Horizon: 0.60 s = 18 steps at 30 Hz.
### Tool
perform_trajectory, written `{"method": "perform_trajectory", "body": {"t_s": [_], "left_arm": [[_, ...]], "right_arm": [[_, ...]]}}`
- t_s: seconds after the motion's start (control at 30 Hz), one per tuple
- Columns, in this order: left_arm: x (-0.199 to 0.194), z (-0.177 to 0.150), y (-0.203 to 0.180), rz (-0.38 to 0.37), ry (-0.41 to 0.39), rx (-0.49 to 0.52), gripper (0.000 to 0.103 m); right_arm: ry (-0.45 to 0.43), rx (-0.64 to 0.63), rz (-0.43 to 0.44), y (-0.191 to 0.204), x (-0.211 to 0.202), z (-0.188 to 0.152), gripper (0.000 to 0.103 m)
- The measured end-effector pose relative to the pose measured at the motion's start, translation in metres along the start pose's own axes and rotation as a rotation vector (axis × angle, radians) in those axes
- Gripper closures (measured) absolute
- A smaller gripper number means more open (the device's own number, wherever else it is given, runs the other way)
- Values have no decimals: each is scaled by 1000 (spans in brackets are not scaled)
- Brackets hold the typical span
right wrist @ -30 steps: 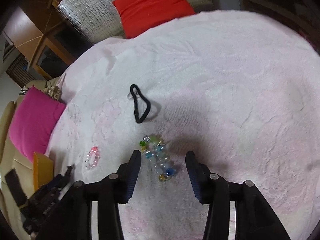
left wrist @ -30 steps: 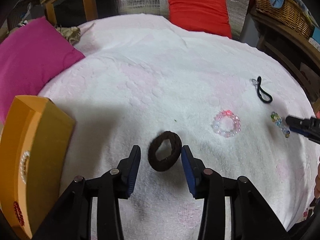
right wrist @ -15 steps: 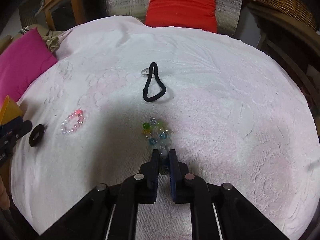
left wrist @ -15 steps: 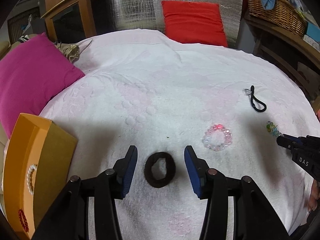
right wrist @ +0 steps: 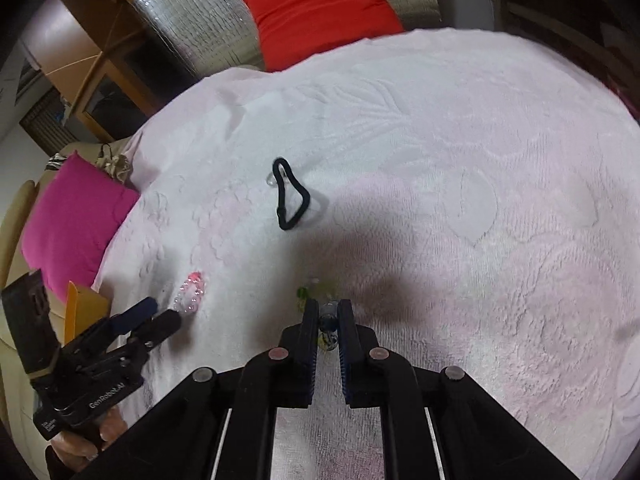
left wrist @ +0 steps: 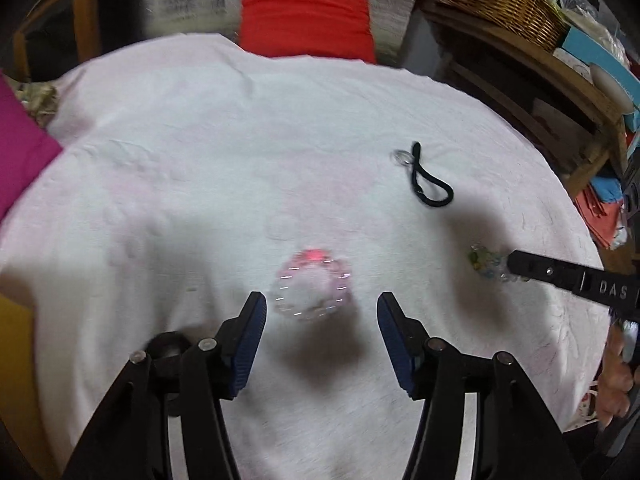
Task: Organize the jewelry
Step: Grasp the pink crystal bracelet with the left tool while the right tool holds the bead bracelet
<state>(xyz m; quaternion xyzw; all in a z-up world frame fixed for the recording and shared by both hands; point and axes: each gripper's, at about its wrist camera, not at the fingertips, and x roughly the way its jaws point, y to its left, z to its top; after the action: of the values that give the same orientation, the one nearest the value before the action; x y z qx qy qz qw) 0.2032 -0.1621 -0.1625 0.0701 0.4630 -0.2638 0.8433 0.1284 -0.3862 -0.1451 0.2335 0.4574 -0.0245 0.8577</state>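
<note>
The right tongs [right wrist: 328, 316] pinch only the end of the bead bracelet [right wrist: 320, 300], which may slip loose, while the left tongs [left wrist: 320, 312] gape empty around the pink bracelet [left wrist: 310, 288].

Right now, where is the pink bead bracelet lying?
In the left wrist view the pink bead bracelet lies on the white bedspread, just ahead of the open left gripper, left of the black cord loop.

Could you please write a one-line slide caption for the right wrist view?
Right gripper shut on multicoloured bead bracelet on white bedspread.
</note>
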Motion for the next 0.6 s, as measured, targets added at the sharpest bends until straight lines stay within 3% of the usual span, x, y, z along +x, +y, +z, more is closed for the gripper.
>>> {"method": "perform_trajectory", "body": {"t_s": [0.17, 0.23, 0.3, 0.37, 0.47, 0.6], "left_arm": [[21, 6, 0, 11, 36, -9, 44], [21, 7, 0, 13, 21, 6, 53], [20, 6, -1, 20, 11, 24, 78], [18, 5, -3, -2, 6, 31, 88], [14, 2, -8, -27, 1, 44, 95], [0, -2, -9, -53, -21, 53, 95]], "right_arm": [[7, 10, 11, -1, 0, -2, 93], [6, 24, 14, -4, 0, -3, 92], [1, 36, 17, -7, -2, -3, 93], [4, 59, 37, -9, -1, -2, 93], [8, 89, 72, -12, -2, -1, 93], [-8, 120, 127, -12, -6, 1, 93]]}}
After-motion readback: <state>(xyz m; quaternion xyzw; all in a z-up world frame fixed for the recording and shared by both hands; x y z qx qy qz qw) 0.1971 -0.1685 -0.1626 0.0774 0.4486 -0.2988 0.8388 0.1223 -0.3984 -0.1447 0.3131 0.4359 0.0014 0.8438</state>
